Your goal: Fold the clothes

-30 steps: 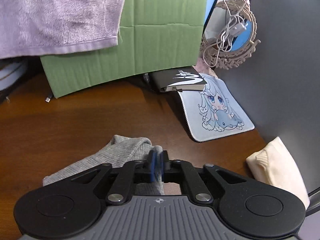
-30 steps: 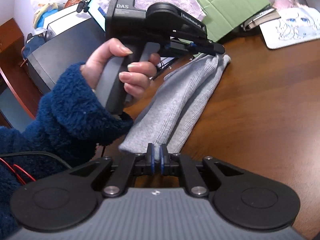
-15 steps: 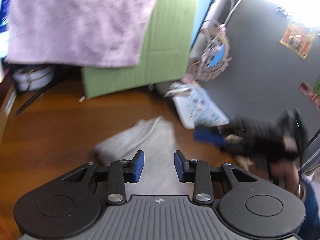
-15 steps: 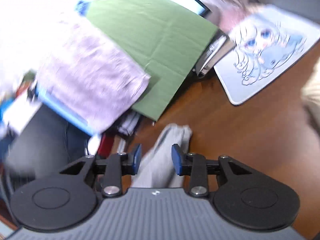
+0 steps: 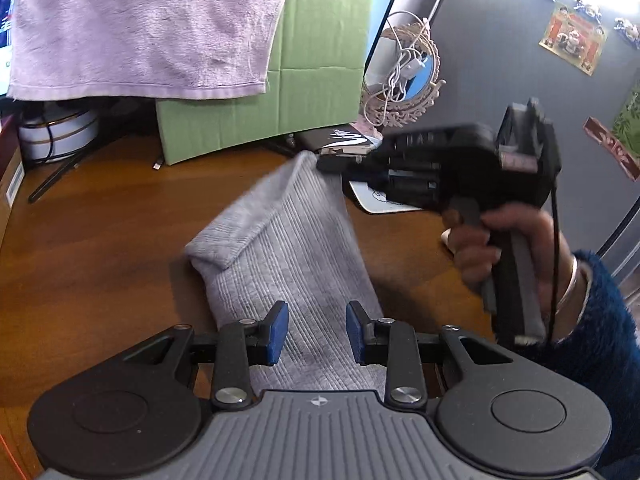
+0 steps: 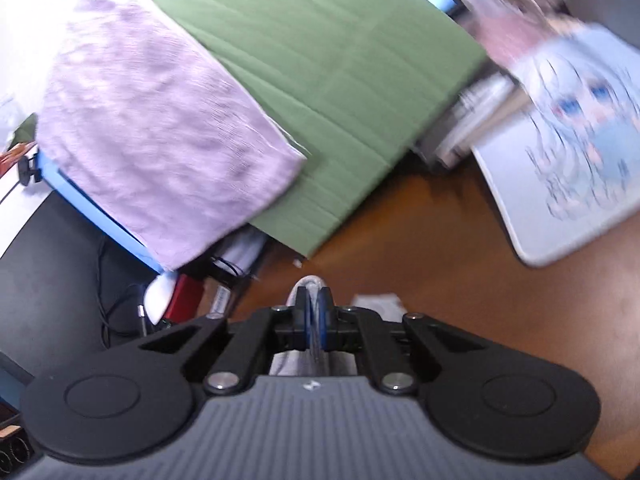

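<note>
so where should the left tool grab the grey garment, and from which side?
Take the near hem of the grey garment, straight ahead and down: the open left tool already straddles that flat ribbed strip. The far corner is lifted in the right tool, so the free near end is the one to pinch.

one grey garment (image 5: 288,248), one purple towel (image 5: 140,28)

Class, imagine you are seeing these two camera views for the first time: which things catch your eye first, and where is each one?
The grey ribbed garment lies on the brown wooden table, one corner pinched and lifted by the right gripper, held in a hand with a fuzzy blue sleeve. The left gripper stands open over the garment's near end. Behind hang a lilac towel and a green board.
</note>
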Available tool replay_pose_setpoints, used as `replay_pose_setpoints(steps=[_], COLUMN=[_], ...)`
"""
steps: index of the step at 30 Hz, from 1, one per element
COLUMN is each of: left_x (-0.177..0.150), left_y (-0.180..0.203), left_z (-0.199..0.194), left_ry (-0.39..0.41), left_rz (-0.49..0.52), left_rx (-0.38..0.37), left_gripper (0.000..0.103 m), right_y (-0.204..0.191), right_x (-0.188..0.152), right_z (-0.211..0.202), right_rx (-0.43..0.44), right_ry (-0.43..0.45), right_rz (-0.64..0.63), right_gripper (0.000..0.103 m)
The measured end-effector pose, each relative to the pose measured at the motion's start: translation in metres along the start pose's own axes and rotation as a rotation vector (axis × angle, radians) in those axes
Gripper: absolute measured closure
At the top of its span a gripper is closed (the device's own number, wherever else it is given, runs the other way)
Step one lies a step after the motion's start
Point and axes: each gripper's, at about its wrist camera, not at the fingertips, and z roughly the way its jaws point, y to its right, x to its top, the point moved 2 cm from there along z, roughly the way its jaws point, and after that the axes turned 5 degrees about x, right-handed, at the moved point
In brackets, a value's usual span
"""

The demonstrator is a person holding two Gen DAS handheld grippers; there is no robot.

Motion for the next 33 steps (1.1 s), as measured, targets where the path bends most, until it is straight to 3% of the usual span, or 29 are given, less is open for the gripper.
replay_pose_setpoints(steps=[4, 10, 13, 17, 18, 19, 20, 24, 29, 33], left_x=[-0.004, -0.010, -0.010, -0.011, -0.013, -0.015, -0.017, -0.028, -0.039, -0.043], left_y=[0.004, 0.011, 0.012, 0.015, 0.015, 0.016, 0.016, 0.014, 0.008, 0.002], left_z=[0.012, 0.020, 0.019, 0.005, 0.002, 0.000, -0.002, 0.003, 0.011, 0.013], left_ry=[-0.034, -0.054, -0.057, -0.036, -0.034, -0.032, -0.030, -0.049, -0.069, -0.068], left_rz=[0.021, 0.105, 0.123, 0.134, 0.140, 0.147, 0.153, 0.155, 0.108, 0.060], left_rx=[0.003, 0.036, 0.038, -0.009, -0.021, -0.034, -0.046, -0.065, -0.075, -0.109], left_gripper=[0.073, 0.073, 0.073, 0.073, 0.078, 0.088, 0.092, 0.097, 0.098, 0.098], right_y=[0.011, 0.041, 0.043, 0.028, 0.021, 0.013, 0.005, -0.029, -0.032, -0.019], right_x=[0.008, -0.009, -0.012, -0.023, -0.029, -0.037, -0.045, -0.081, -0.116, -0.126], right_z=[0.010, 0.021, 0.012, -0.022, -0.031, -0.039, -0.046, -0.051, -0.036, -0.040], right_rx=[-0.036, -0.074, -0.075, -0.067, -0.047, -0.009, 0.032, 0.162, 0.043, 0.023], right_ry=[-0.021, -0.046, -0.006, 0.026, 0.021, 0.004, -0.013, -0.111, -0.193, -0.196], right_rz=[0.000, 0.069, 0.076, -0.028, -0.063, -0.100, -0.136, -0.277, -0.399, -0.400], right_gripper=[0.099, 0.095, 0.078, 0.077, 0.078, 0.078, 0.078, 0.084, 0.090, 0.092])
